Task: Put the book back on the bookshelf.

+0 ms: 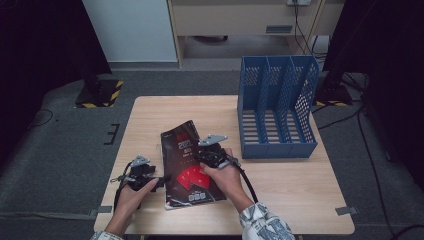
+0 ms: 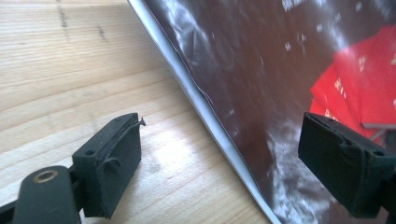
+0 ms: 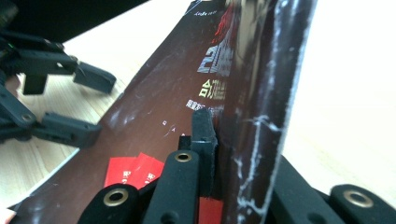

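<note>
A dark glossy magazine [image 1: 182, 150] with red cards printed on its cover lies at the table's front middle. My right gripper [image 1: 204, 159] is shut on its right-hand edge, and in the right gripper view that edge [image 3: 252, 107] curls up between the closed jaws of the right gripper [image 3: 219, 140]. My left gripper [image 1: 162, 181] sits at the magazine's left edge with its jaws wide apart. In the left gripper view one pad [image 2: 109, 168] rests over bare wood and the other pad [image 2: 345, 163] hangs over the cover [image 2: 280, 70], neither pressing it.
A blue slotted file rack [image 1: 277, 107] stands on the wooden table [image 1: 150, 115] at the back right, close to the right hand. Bare wood lies behind and left of the magazine. Grey carpet surrounds the table.
</note>
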Demonstrator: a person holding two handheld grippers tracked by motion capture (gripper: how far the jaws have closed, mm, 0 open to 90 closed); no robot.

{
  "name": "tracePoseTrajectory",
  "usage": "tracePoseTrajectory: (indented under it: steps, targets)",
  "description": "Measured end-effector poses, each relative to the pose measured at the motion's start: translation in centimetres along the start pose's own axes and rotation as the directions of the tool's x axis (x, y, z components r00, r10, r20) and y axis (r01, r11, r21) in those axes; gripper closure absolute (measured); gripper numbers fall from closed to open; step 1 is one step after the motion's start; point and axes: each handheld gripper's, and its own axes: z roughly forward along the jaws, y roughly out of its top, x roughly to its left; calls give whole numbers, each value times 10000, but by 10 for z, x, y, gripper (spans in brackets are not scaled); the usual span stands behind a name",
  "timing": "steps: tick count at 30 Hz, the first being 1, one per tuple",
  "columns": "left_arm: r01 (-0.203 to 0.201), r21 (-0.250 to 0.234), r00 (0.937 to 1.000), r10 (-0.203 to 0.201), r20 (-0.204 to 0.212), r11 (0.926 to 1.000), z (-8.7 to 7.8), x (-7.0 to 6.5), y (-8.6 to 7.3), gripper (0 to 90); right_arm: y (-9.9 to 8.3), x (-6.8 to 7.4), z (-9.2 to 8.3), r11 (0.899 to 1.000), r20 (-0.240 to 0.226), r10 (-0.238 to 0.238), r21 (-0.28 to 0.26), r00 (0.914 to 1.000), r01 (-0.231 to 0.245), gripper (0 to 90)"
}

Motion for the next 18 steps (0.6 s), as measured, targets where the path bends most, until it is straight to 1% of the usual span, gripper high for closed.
tracePoseTrajectory:
  steps: [2, 4, 6, 9, 11, 13, 16, 17, 18]
  targets:
    - [-55, 42, 10000, 55, 81, 10000, 0, -1, 0, 134, 1, 0, -1, 10000, 9, -13, -36, 10000, 13, 849]
    - [-49, 43, 9993, 47, 384, 10000, 1, -2, 0, 155, 2, 1, -4, 9998, -51, -63, -197, 10000, 62, 852]
    - [-89, 90, 9991, 85, 420, 9999, 2, -3, 1, 157, 3, 2, -6, 9995, -126, -86, -319, 9999, 82, 854]
    - [-124, 180, 9980, 112, 624, 9998, 4, -5, 1, 162, 3, 2, -8, 9986, -187, -142, -519, 9997, 132, 857]
    - [-174, 286, 9976, 155, 668, 9994, 6, -7, 1, 163, 5, 3, -12, 9961, -230, -188, -870, 9996, 167, 863]
    - [-237, 310, 9976, 216, 658, 9992, 6, -8, 1, 165, 6, 4, -14, 9951, -217, -217, -969, 9995, 195, 865]
    - [-312, 339, 9966, 285, 776, 9989, 7, -10, 1, 166, 7, 4, -16, 9934, -249, -250, -1126, 9994, 221, 867]
    - [-397, 389, 9954, 362, 883, 9985, 7, -10, 1, 165, 8, 4, -18, 9928, -289, -234, -1184, 9993, 198, 868]
    - [-379, 382, 9950, 341, 939, 9986, 8, -11, 1, 165, 9, 4, -19, 9918, -312, -230, -1264, 9992, 189, 869]
